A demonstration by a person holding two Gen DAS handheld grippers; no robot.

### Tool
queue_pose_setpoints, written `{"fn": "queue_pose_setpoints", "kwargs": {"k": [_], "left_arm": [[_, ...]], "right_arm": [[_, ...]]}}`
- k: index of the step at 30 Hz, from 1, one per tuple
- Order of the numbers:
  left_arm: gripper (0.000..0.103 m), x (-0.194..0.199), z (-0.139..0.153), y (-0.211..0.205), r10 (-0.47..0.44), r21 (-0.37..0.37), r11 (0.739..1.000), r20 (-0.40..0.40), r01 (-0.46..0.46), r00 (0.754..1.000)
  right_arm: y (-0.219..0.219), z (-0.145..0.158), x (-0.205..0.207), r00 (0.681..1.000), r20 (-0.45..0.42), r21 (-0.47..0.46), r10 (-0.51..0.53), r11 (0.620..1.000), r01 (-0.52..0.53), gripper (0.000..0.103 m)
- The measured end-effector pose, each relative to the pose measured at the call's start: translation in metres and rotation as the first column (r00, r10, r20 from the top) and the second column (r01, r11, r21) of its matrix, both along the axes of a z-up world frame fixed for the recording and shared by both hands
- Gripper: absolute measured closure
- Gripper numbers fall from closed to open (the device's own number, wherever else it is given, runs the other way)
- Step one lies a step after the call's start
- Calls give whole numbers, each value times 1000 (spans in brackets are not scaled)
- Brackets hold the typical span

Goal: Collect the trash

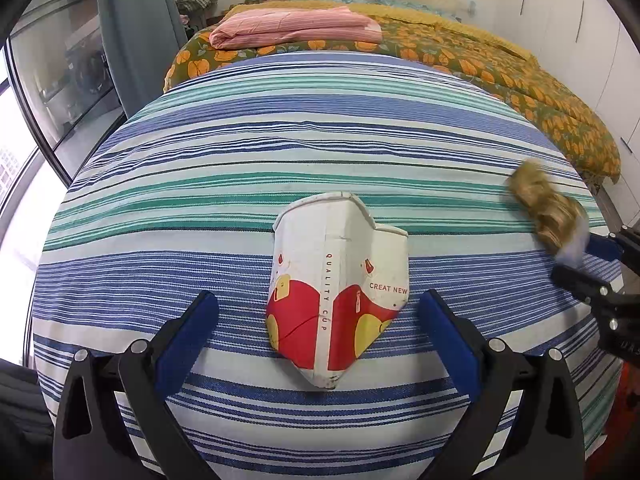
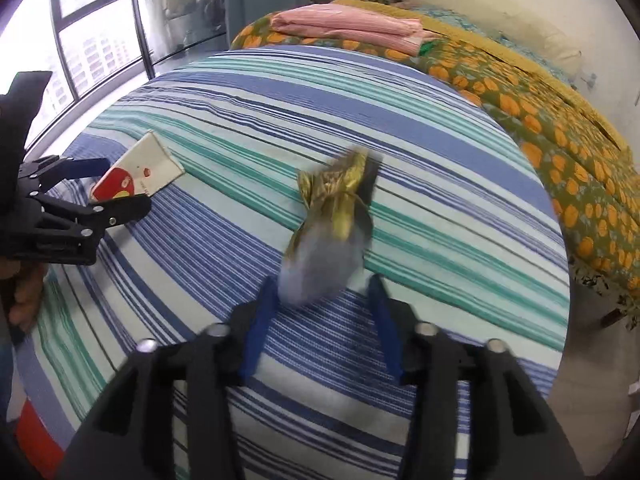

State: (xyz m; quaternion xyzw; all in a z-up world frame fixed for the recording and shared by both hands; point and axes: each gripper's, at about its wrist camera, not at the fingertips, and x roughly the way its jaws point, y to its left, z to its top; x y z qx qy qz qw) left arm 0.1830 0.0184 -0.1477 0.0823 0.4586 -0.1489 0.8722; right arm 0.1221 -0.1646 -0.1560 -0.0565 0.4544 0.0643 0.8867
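Left wrist view puts the crushed cup [image 1: 338, 288] dead ahead of my left gripper [image 1: 316, 320], lying flat on the striped bed [image 1: 280, 140] between the two blue fingers [image 1: 188, 332]. Both fingers stand wide apart and clear of the cup on either side; nothing is held yet. The cup's long axis runs straight away from the gripper, its pinched base nearest me and the flattened rim at the far end, so I judge that closing across its narrow red part is the move that matters, and the left gripper is plainly the nearer one for it.

Off to the right of that gripper, the right gripper [image 2: 324, 292] carries a gold wrapper [image 2: 336, 208]. In the right wrist view the wrapper's grey lower end sits between the blue fingers, which look drawn in on it, though motion blur softens the contact. The wrapper sticks out forward, crumpled gold end farthest from me.

I see no bin in either view.
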Motion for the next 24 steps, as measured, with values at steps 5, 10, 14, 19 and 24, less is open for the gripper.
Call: {"fn": "queue_pose_setpoints", "kwargs": {"k": [5,10,14,19,24], "left_arm": [[4,0,0,0,0,0,1000,0,0,1000],[4,2,1,4,-14,-25,1000,-4,14,1000],[4,-1,8,36,-71,-240,969,-35,60,997],[4,-10,23,64,-75,-350,935,-44,55,996],[5,2,27,37,-94,-239,968,-50,79,994]], "right_arm": [[-15,-4,-3,998,-6,84,-66,994,66,32],[-14,-2,-5,999,-33,96,-26,995,29,24],[-29,13,-11,998,-36,163,-47,985,52,24],[-37,27,-4,998,-48,183,-43,982,51,24],[-26,22,25,996,-88,169,-26,985,41,24]]}}
